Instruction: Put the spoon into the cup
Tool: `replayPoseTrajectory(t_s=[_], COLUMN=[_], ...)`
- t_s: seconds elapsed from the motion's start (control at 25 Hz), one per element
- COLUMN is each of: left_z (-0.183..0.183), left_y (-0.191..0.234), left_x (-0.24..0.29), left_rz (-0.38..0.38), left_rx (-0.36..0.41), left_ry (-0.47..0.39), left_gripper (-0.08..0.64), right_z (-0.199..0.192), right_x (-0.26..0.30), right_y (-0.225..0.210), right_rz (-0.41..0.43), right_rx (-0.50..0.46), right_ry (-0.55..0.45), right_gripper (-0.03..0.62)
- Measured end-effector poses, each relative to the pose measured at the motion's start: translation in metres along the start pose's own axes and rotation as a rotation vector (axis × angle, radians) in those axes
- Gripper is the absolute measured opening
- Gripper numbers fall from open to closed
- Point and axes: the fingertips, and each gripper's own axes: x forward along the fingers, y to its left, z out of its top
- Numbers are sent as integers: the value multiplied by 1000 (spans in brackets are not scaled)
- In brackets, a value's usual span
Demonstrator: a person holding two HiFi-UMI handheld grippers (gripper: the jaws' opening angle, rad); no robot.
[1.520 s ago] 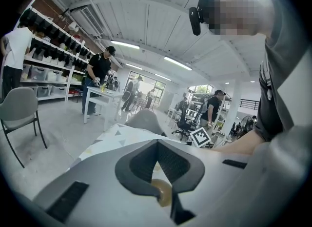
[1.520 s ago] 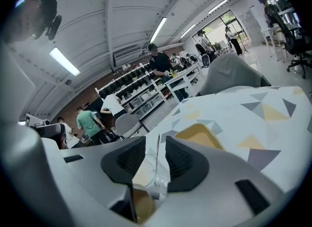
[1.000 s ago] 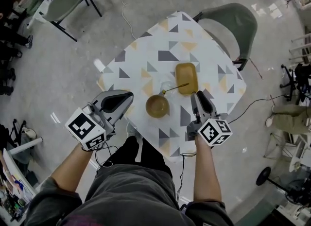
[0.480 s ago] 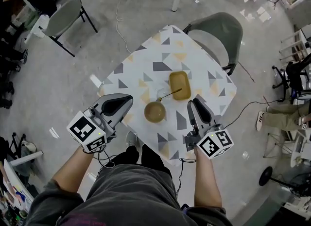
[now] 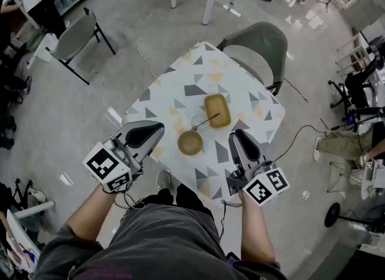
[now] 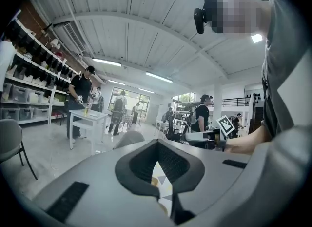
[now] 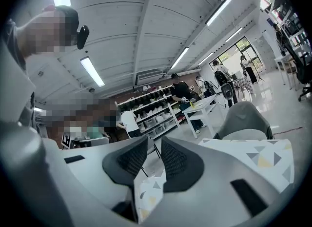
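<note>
Desk [image 5: 180,80]: it is lying below and ahead of both claws and is carrying all the things; no claw is touching it.
Left claw [image 5: 155,129]: it is hanging over the near left edge of the desk. In the left gripper view its jaws [image 6: 157,145] are meeting at the tips, and nothing is sitting between them.
Right claw [image 5: 240,137]: it is hanging over the near right edge. In the right gripper view its jaws [image 7: 155,145] are standing a little apart and are closing. Only the desk pattern is showing through the gap, no object.
Tray [image 5: 217,110]: it is lying ahead of the right claw, a little to its left, well apart from it.
Bowl [image 5: 190,143]: it is sitting between the two claws, just ahead of them.
Cup [image 5: 198,122]: clear glass, hard to make out; it is standing beyond the bowl, farther from both claws.
Spoon [image 5: 210,118]: it is leaning in the cup, as far as I can tell, with its handle pointing toward the tray.
Progress: the task is looking finished to me, since the spoon is resting in the cup and both claws are carrying nothing.
</note>
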Motion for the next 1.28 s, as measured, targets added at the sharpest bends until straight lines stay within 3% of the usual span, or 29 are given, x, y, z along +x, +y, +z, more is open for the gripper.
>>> replayPoseTrajectory(t_s=[0.72,1.28], left_z=[21,27], left_y=[-13,-14], left_x=[-18,-15], left_rz=[-28,-44], left_rx=[21,20], left_ry=[-36,-55], left_gripper=[15,15], right_z=[26,21], right_x=[-20,-14], right_y=[47,62], right_rz=[16,38], right_rx=[-70,-78], right_ry=[-65,-51], right_gripper=[31,20])
